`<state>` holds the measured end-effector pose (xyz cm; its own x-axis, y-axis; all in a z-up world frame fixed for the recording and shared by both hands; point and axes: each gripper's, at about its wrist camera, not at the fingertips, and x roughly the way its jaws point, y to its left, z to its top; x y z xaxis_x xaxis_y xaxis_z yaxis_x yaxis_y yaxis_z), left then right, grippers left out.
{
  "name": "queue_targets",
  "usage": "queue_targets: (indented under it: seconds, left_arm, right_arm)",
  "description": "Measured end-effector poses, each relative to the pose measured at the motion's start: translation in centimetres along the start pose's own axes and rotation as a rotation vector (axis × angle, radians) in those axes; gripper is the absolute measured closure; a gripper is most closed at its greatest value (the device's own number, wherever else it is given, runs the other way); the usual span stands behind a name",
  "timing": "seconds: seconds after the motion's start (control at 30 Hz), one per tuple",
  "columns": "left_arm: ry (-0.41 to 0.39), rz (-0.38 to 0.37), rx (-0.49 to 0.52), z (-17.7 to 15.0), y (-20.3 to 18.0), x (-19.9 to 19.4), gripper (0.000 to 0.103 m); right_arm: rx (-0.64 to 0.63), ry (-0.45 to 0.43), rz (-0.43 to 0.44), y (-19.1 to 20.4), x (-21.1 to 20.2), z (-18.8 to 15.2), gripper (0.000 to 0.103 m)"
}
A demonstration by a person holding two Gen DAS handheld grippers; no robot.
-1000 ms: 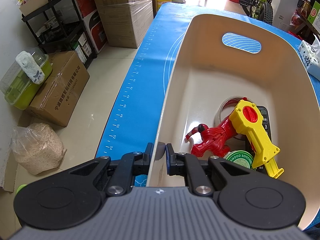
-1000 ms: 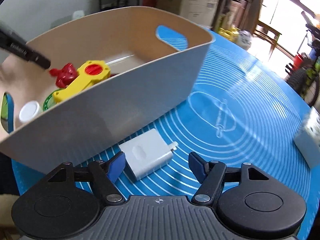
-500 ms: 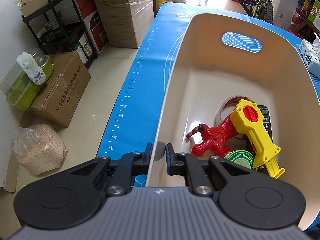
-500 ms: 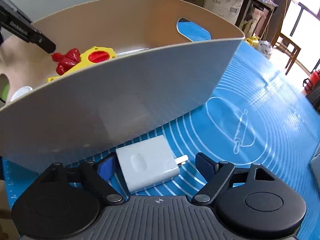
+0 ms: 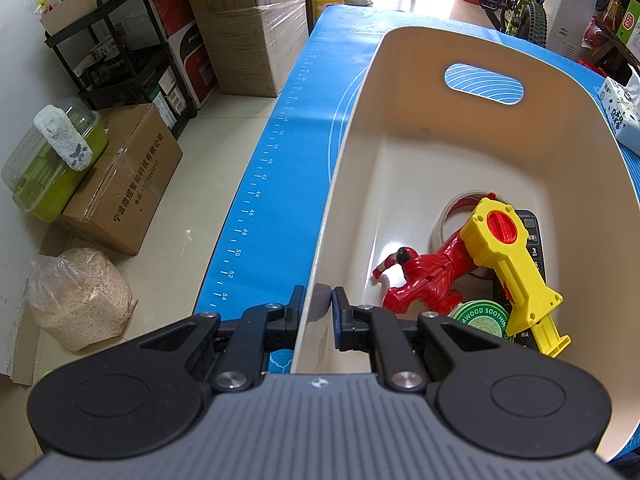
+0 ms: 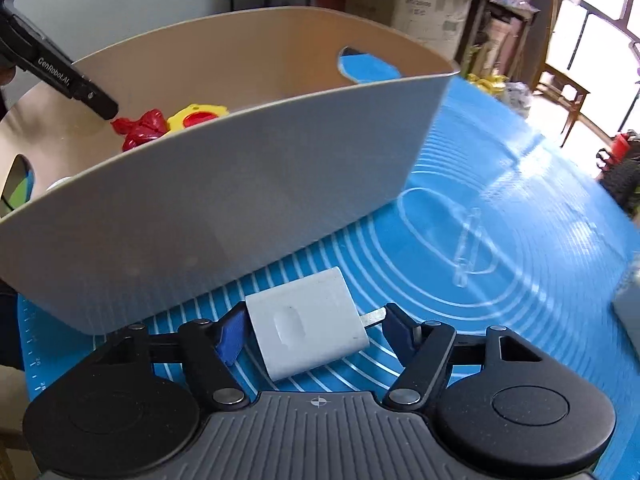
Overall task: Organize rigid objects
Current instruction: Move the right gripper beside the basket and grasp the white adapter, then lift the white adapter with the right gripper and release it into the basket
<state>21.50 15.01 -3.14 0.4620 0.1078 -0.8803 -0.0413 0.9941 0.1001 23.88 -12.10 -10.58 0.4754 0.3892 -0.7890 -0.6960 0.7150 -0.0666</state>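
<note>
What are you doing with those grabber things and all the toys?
A person is tidying things into a beige bin. The left gripper is clamped on the bin's wall, holding it steady. The right gripper is closing around a white charger lying on the blue mat outside the bin. A red figure and a yellow toy are already inside.

— How is the left gripper set?
— It is clamped shut, angled steeply downward.
— And the right gripper?
— It is tilted downward too; its jaws are being closed.
</note>
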Motion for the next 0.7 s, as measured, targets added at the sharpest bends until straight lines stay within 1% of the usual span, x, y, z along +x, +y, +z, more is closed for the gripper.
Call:
queue_targets:
  seconds: [0.3,0.4,0.5,0.7]
  left_arm:
    - [0.0,0.0,-0.001,0.0,0.0,0.0,0.088]
    - [0.0,-0.001,-0.001,0.0,0.0,0.0,0.088]
    - [0.0,0.0,-0.001,0.0,0.0,0.0,0.088]
    - [0.0,-0.001,-0.001,0.0,0.0,0.0,0.088]
  right_arm:
    - [0.035,-0.087,-0.136,-0.5,-4.4,0.7,0.03]
    - [0.079,-0.13,-0.174,-0.9,-6.1,1.6,0.03]
    - [0.126,-0.173,-0.186,-0.8,-7.7,2.7,0.03]
    - [0.082,-0.262,-0.199,1.8,-10.2,6.1,0.03]
